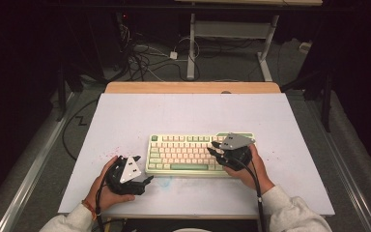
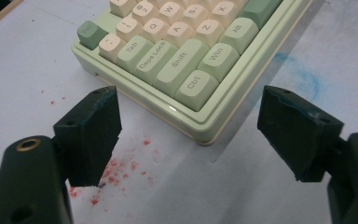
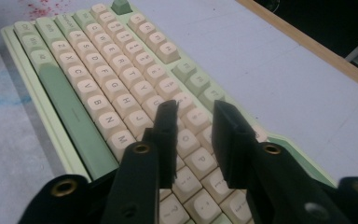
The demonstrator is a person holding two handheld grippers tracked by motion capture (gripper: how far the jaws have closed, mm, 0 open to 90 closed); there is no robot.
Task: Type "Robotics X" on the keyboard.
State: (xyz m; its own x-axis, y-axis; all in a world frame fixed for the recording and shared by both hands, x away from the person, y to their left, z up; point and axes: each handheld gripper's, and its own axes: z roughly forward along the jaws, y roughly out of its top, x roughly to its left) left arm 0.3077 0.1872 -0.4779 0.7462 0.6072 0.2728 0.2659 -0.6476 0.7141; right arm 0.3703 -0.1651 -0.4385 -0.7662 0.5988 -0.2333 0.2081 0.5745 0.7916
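A pale green keyboard point(image 1: 188, 154) with cream keys lies on the white table top, a little toward the person's side. My left gripper point(image 1: 146, 185) rests low by the keyboard's front left corner, jaws wide open and empty. In the left gripper view, the left gripper point(image 2: 189, 100) frames the Ctrl corner of the keyboard point(image 2: 177, 51) without touching it. My right gripper point(image 1: 212, 148) hovers over the keyboard's right end. In the right gripper view, the right gripper point(image 3: 195, 109) shows a narrow gap between its jaws, and cream keys of the keyboard point(image 3: 98, 84) are seen beneath, none gripped.
Red specks point(image 2: 112, 172) and a blue smear point(image 2: 303, 74) mark the white table top point(image 1: 135, 116). A wooden strip point(image 1: 193, 87) edges the far side. Beyond it are cables point(image 1: 145, 58) on the floor and a desk's white legs point(image 1: 192, 43).
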